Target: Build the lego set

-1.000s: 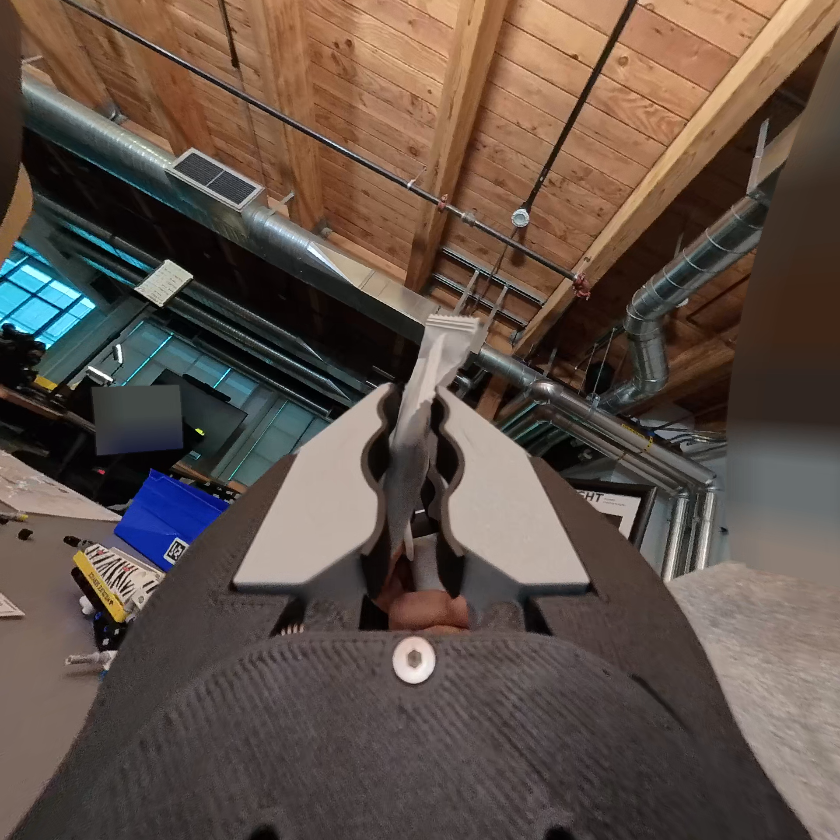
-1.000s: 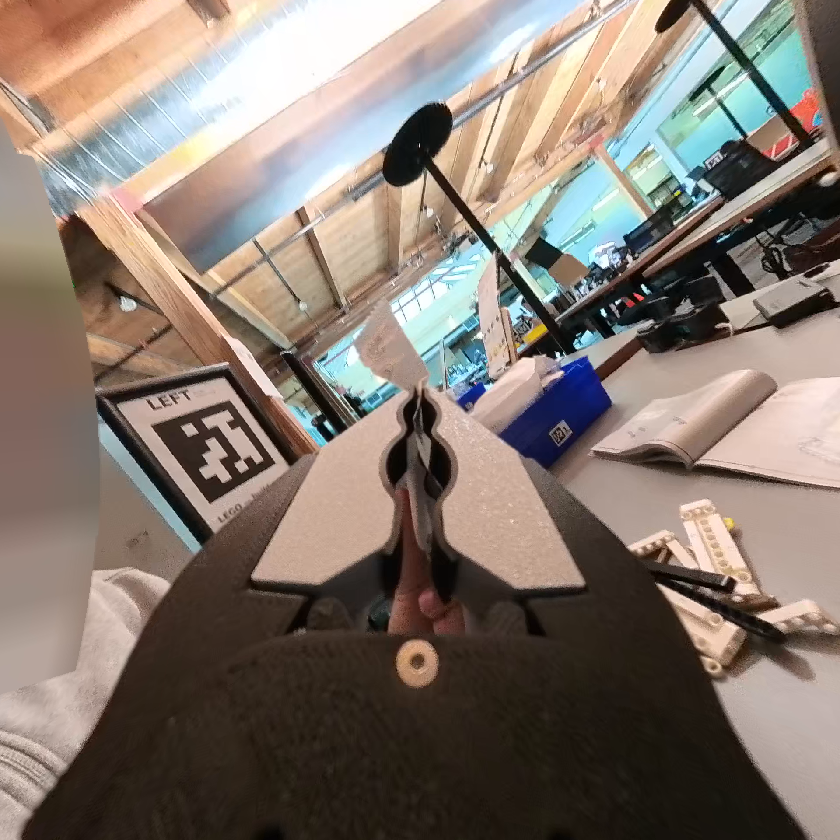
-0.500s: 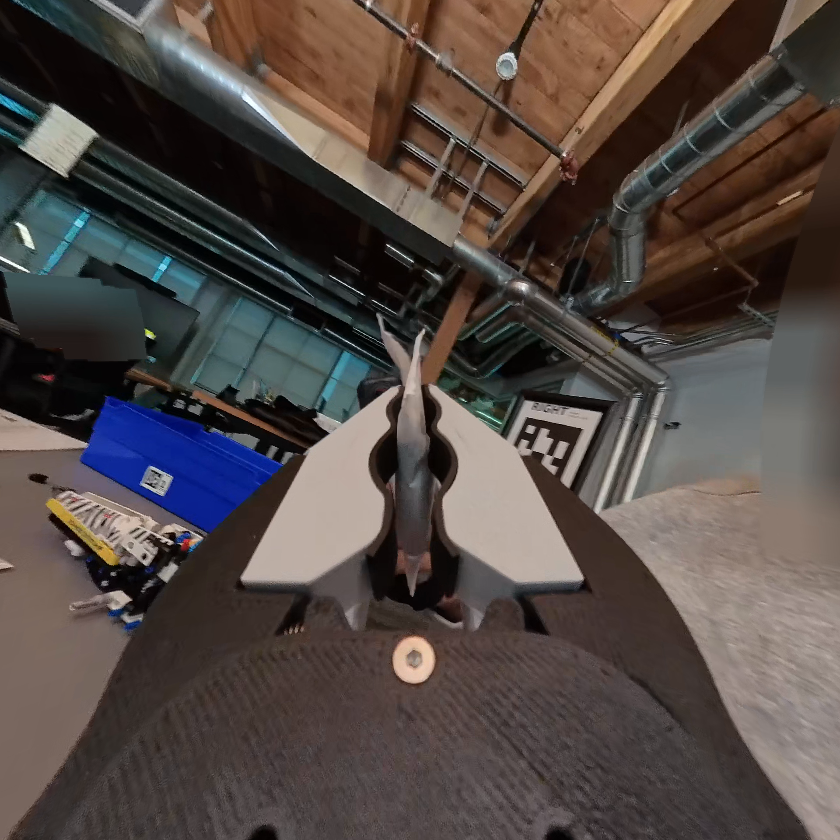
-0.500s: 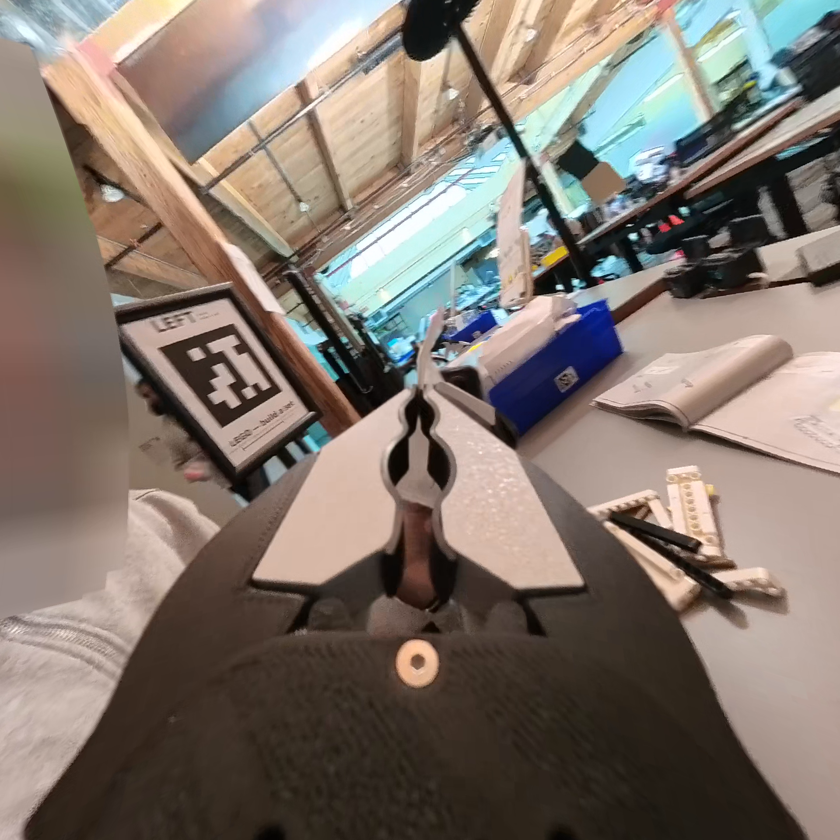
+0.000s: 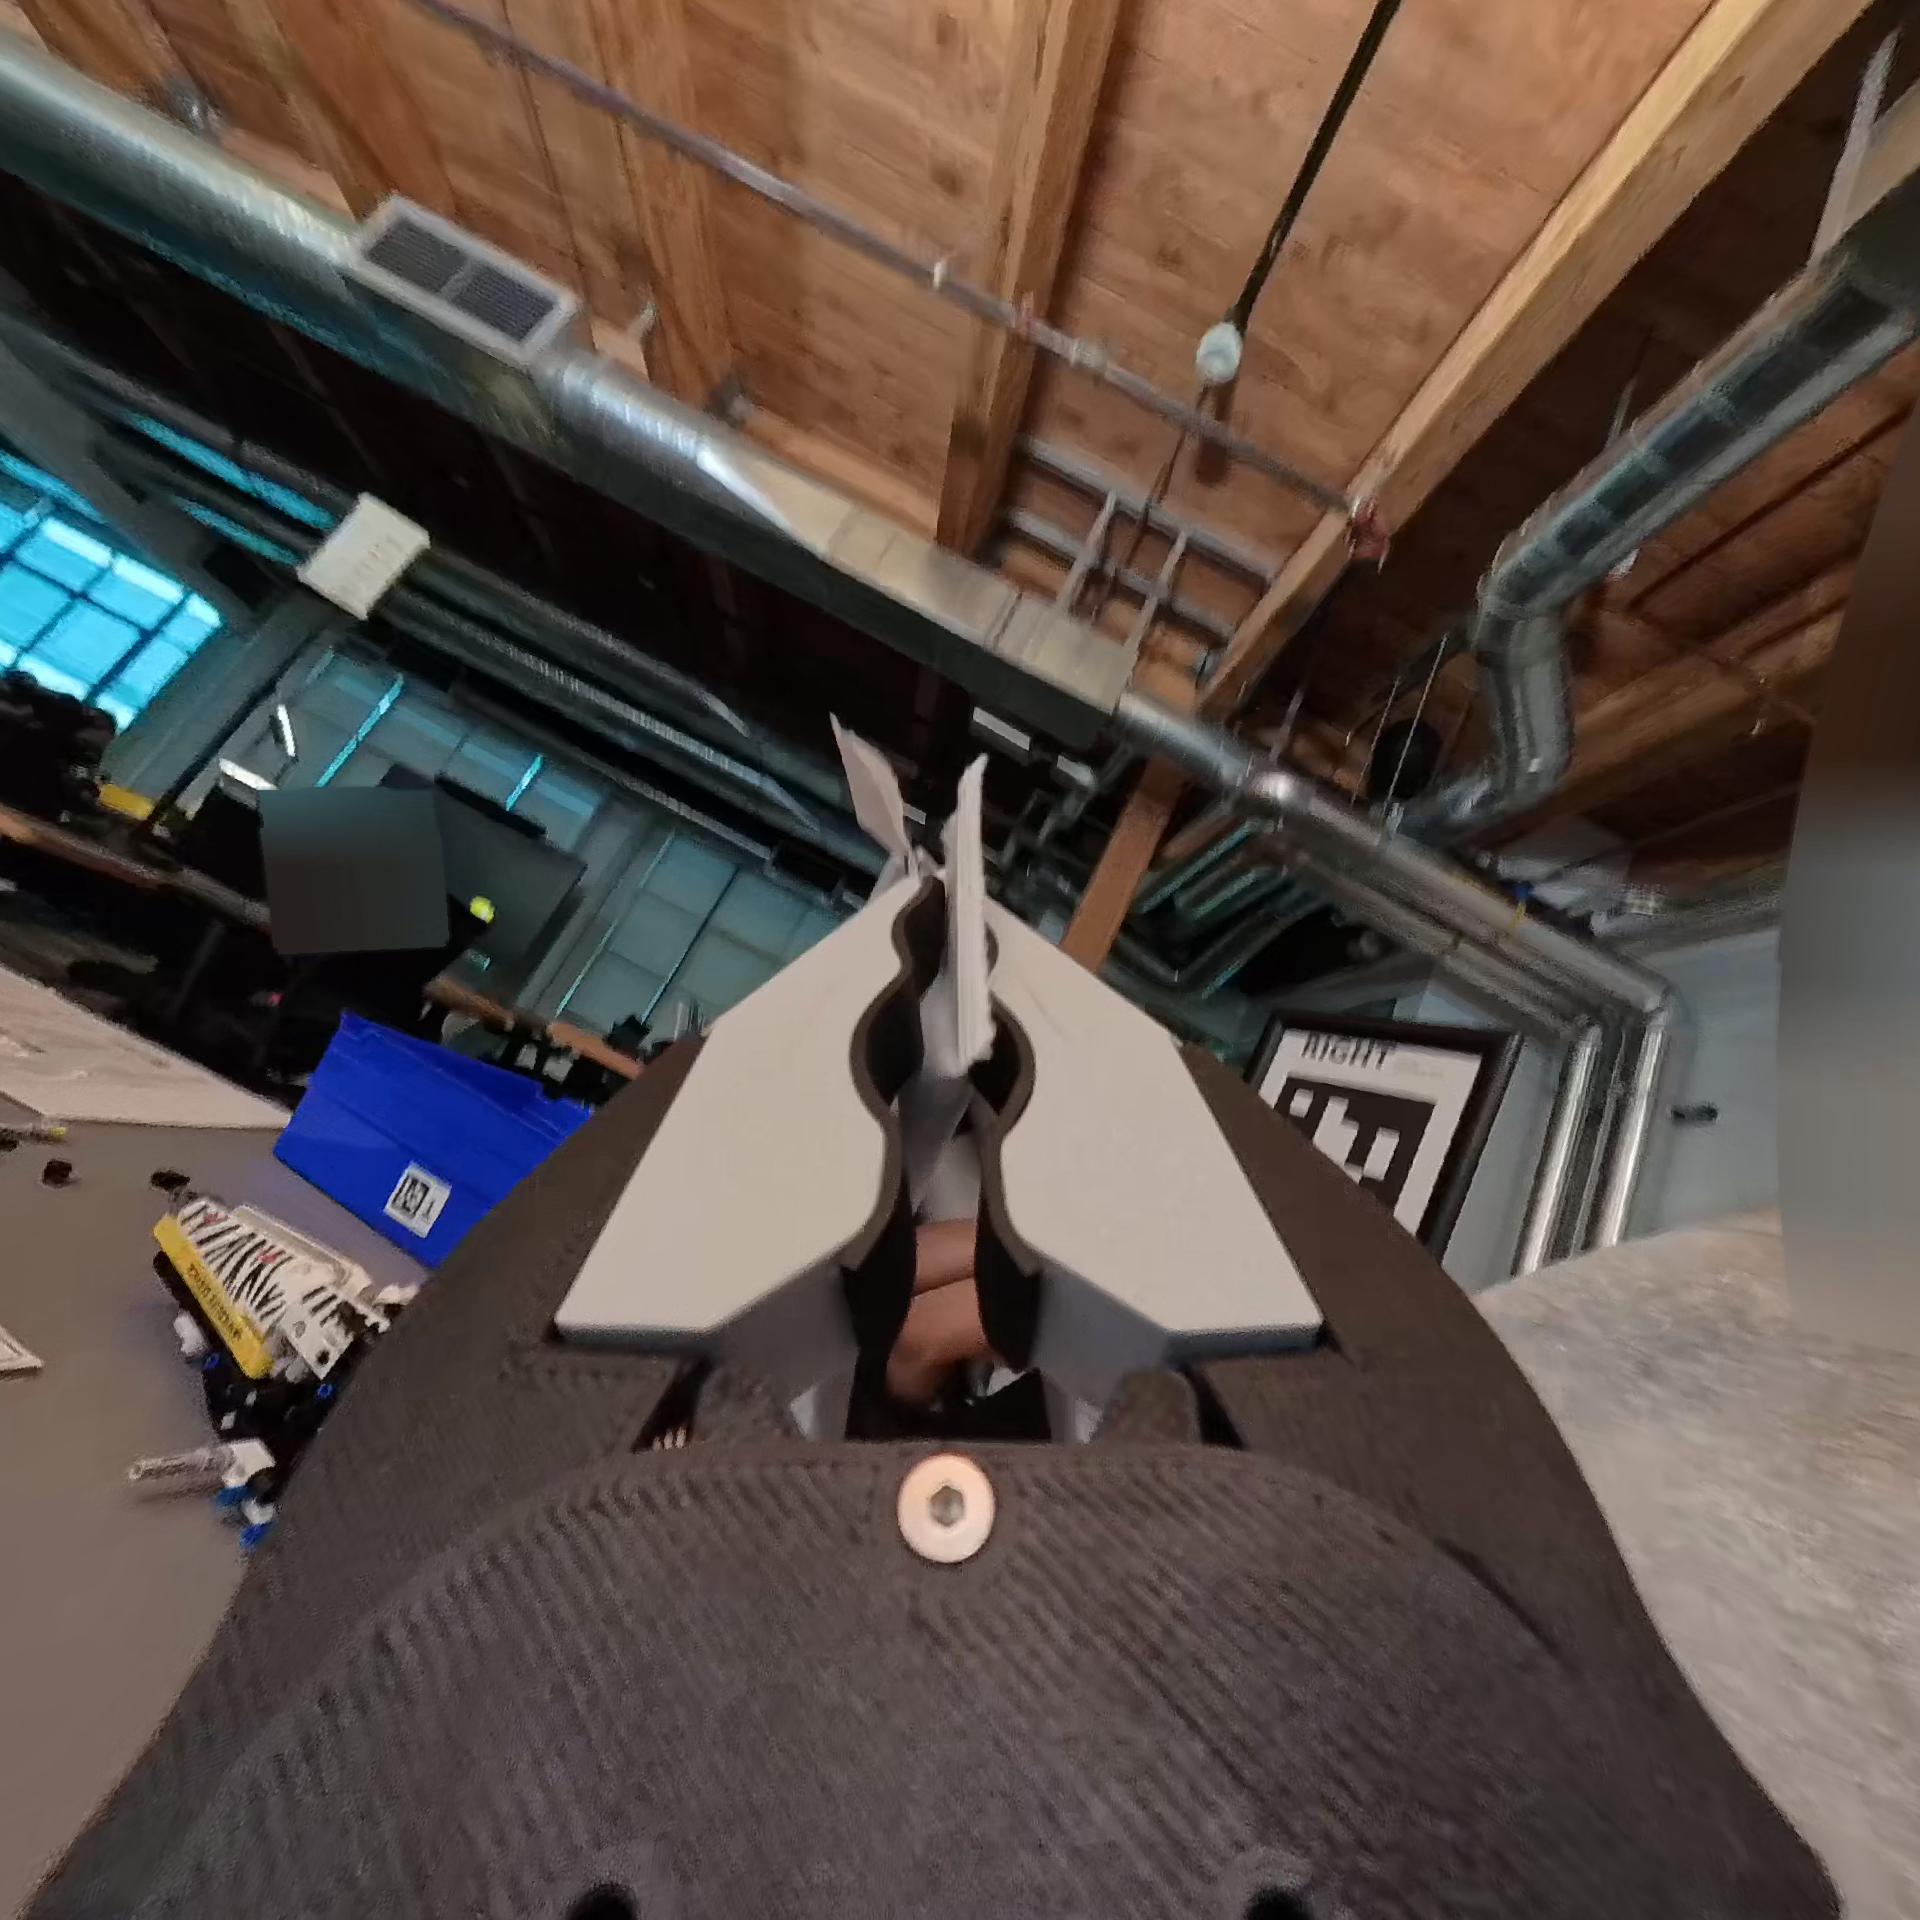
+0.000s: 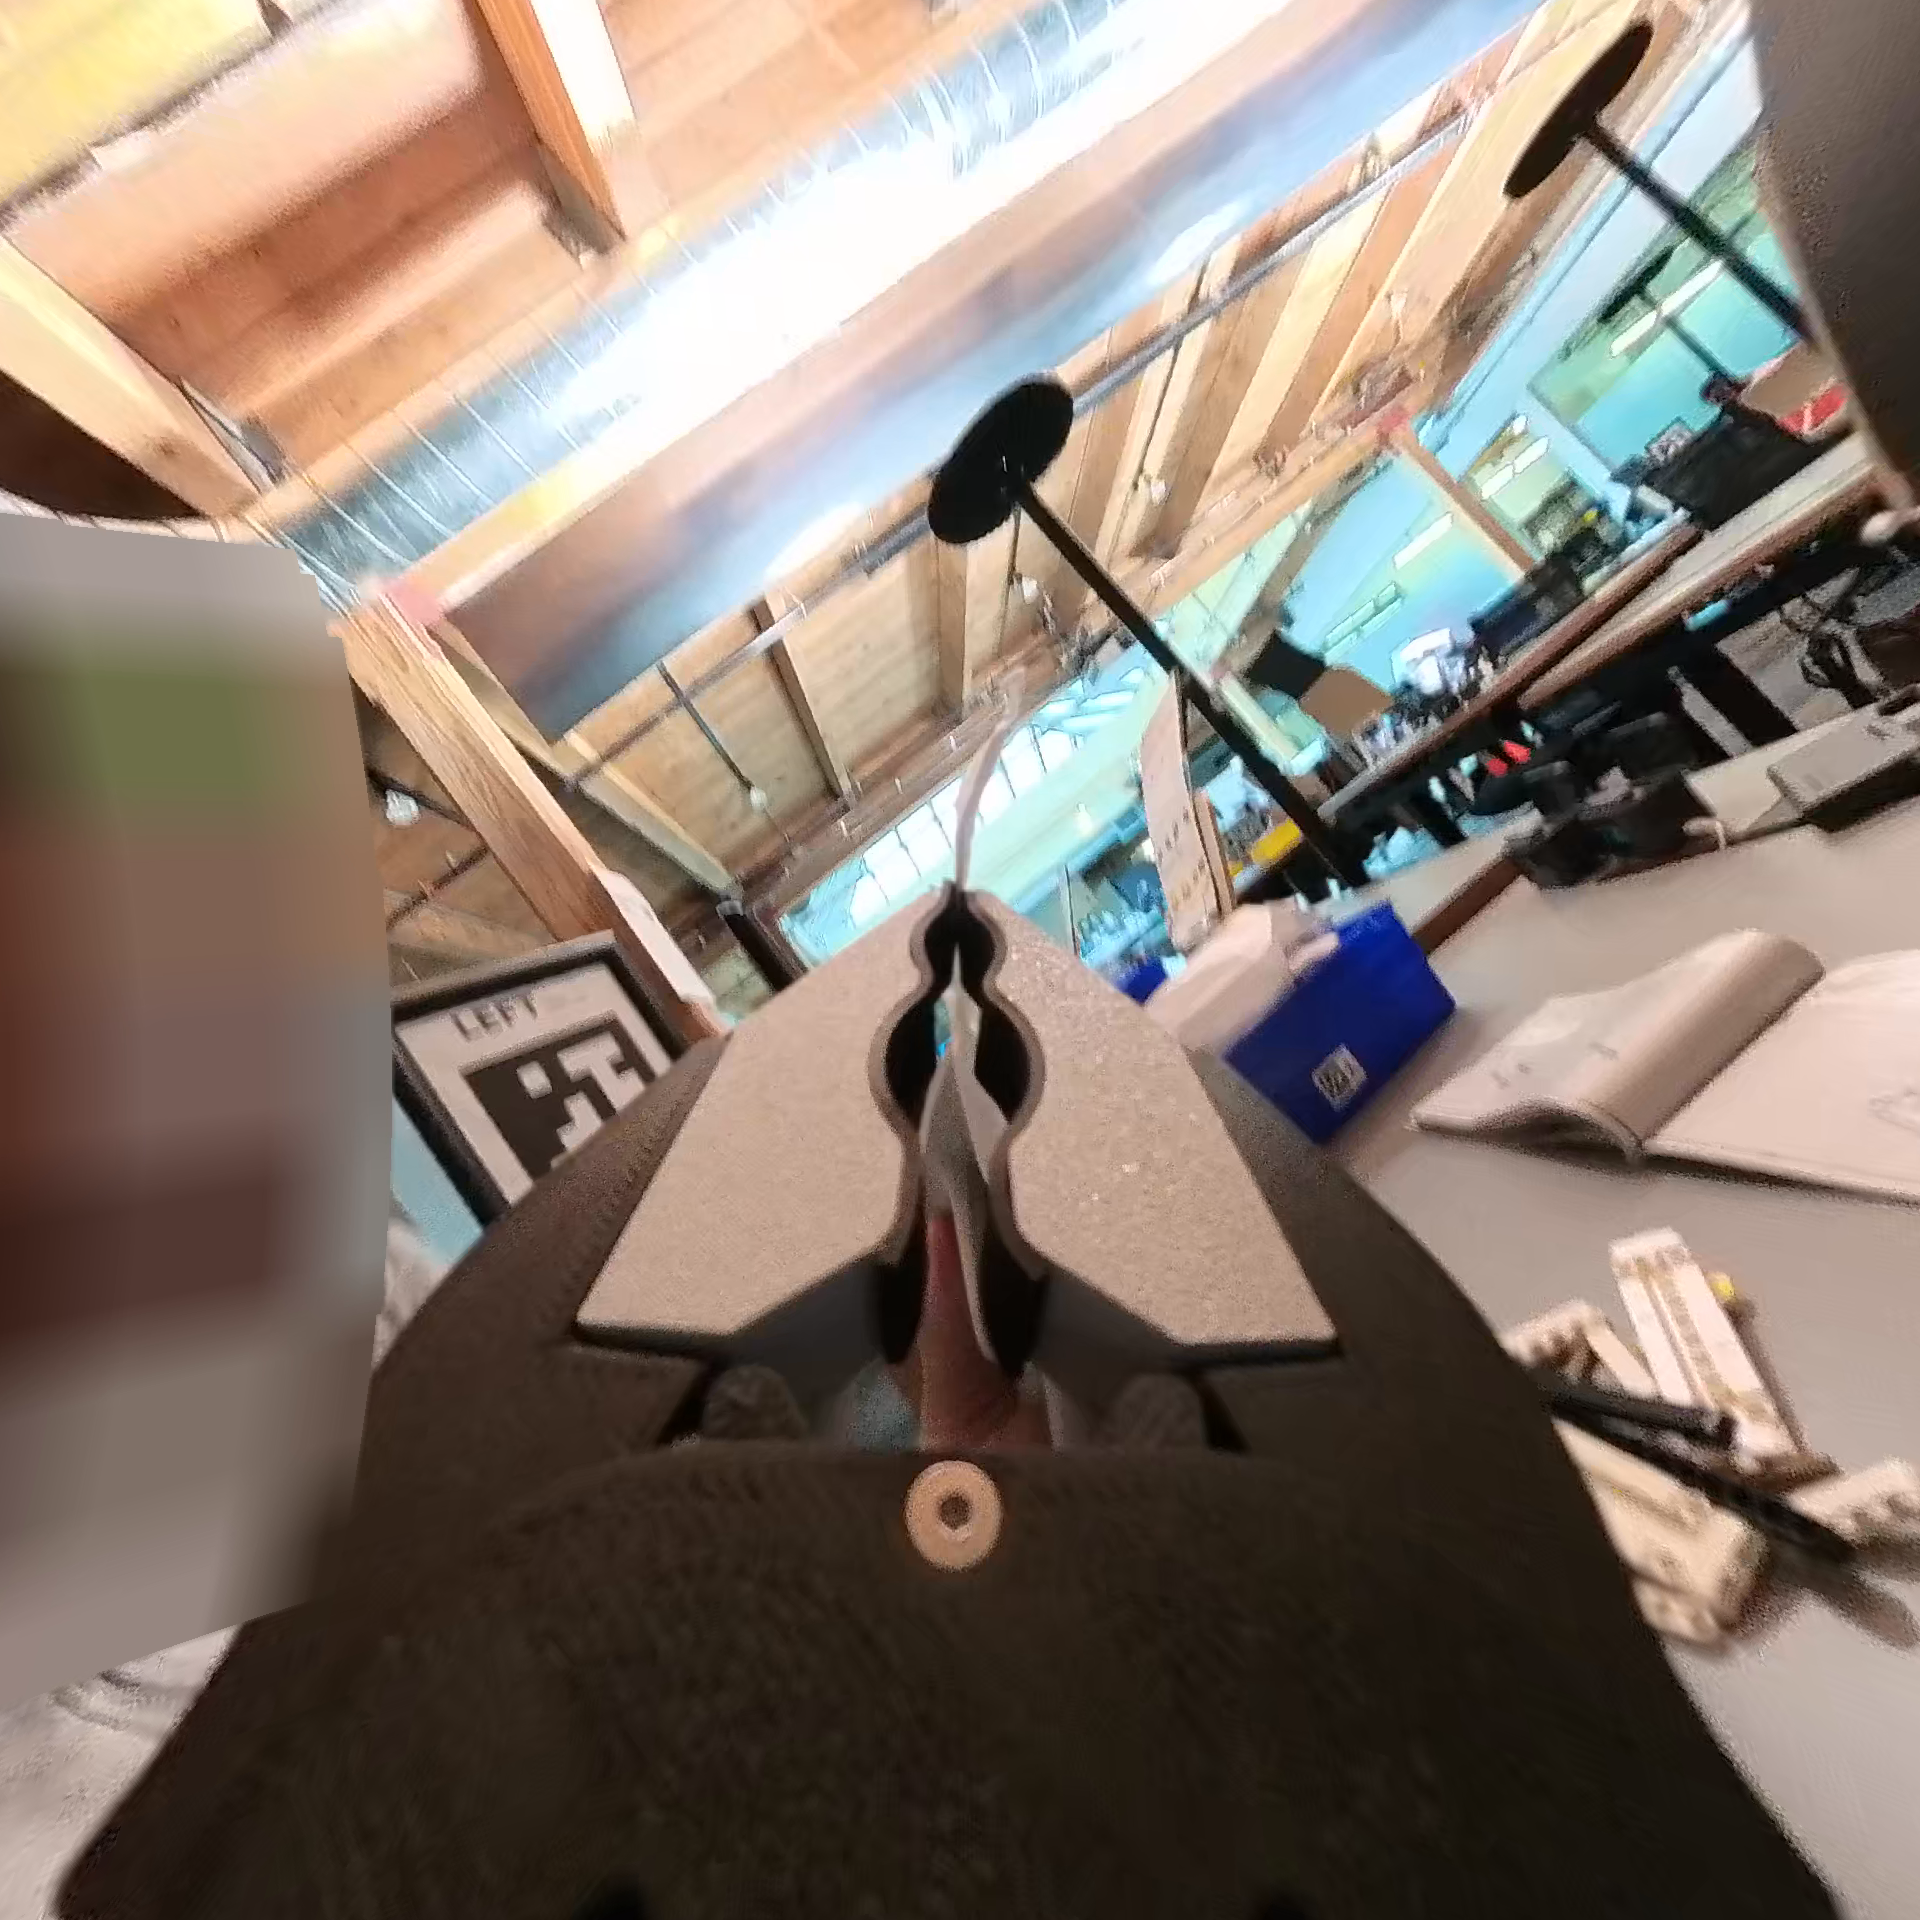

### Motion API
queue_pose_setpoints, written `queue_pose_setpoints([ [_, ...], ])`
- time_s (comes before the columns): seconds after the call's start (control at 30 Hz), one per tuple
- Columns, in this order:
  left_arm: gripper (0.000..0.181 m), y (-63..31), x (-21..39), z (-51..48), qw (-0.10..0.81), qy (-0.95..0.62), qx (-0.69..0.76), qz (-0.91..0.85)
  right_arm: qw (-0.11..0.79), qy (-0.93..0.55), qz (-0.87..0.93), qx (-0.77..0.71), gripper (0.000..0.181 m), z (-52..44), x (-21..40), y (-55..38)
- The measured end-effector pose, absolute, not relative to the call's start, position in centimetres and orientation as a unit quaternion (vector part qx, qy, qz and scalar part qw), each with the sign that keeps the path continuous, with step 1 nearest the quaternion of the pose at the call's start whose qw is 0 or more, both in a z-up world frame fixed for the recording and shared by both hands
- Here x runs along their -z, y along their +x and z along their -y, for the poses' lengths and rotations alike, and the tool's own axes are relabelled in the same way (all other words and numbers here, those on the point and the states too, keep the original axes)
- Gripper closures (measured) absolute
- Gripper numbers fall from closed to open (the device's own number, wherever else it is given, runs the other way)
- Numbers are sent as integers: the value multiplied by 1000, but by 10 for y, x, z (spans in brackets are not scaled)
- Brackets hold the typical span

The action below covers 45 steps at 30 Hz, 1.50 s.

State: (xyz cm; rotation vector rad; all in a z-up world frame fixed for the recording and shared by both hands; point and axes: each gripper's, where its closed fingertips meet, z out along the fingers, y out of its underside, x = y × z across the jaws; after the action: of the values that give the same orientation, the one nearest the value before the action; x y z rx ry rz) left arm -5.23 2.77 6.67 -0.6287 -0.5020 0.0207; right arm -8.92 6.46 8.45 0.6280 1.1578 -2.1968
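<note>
On the left gripper: pressed together, pinching a thin white strip that looks like film or paper. Pointed up at the ceiling beams, with 2 ragged ends sticking out past the tips. Cannot tell exactly what the strip is.

On the right gripper: likewise closed, nipping a white sliver that curls up past the tips. Also tilted upward, well clear of the table. Cannot tell whether both scraps belong to 1 piece.

Outward in the left wrist view: a zebra-striped Lego build with small loose parts around it, lying toward the far edge of the table just in front of a blue bin. Behind the fingers, a framed marker sign.

Outward in the right wrist view: white Lego beams with black rods across them near the right edge of the table, and an open instruction booklet beyond them toward the far edge.

Step in hand, as a guess: dealing with packaging or a sticker scrap, not joining bricks. No Lego part held by either claw.

Next move probably calls for dropping both scraps off to a side of the table, then tilting down, opening wide, and lining up squarely on 1 beam.
</note>
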Motion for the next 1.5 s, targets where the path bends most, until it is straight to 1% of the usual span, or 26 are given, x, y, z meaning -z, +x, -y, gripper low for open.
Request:
queue_pose_setpoints([
  [0.07, 181, -53, -66, -18, 924, -290, -12, 250, 284, 244, -416, 829, 181, -76, -89, -99],
  [0.17, 181, -52, -68, -20, 923, -302, -21, 239, 235, 229, -449, 831, 181, -76, -92, -95],
  [0.23, 181, -51, -69, -23, 923, -299, -14, 240, 228, 229, -447, 834, 181, -79, -96, -96],
  [0.37, 181, -52, -66, -26, 923, -287, -9, 256, 268, 248, -415, 833, 181, -83, -93, -105],
  [0.57, 181, -49, -67, -31, 924, -292, -4, 248, 282, 250, -395, 838, 181, -88, -96, -105],
  [0.63, 181, -43, -72, -24, 935, -259, -5, 243, 287, 261, -331, 860, 181, -114, -107, -120],
  [0.67, 181, -42, -74, -9, 943, -221, -6, 248, 280, 273, -281, 877, 181, -143, -113, -136],
  [0.7, 181, -45, -74, 1, 942, -215, -7, 256, 255, 282, -280, 881, 181, -165, -114, -148],
  [0.77, 181, -48, -76, 12, 941, -226, -21, 251, 170, 294, -331, 880, 181, -190, -113, -156],
  [0.87, 181, -50, -77, 22, 942, -223, -38, 249, 107, 278, -395, 869, 181, -192, -117, -141],
  [0.93, 181, -51, -75, 20, 938, -234, -56, 249, 86, 262, -440, 855, 181, -176, -117, -135],
  [1.13, 181, -60, -63, 31, 924, -252, -110, 266, 117, 173, -505, 837, 181, -100, -138, -100],
  [1.33, 181, -74, -47, 75, 902, -245, -176, 309, 150, 30, -613, 775, 181, 19, -171, -45],
  [1.4, 181, -76, -43, 88, 892, -251, -199, 320, 156, -25, -655, 739, 181, 70, -173, -24],
  [1.5, 181, -83, -33, 106, 868, -259, -243, 347, 216, -103, -696, 677, 181, 148, -167, 6],
])
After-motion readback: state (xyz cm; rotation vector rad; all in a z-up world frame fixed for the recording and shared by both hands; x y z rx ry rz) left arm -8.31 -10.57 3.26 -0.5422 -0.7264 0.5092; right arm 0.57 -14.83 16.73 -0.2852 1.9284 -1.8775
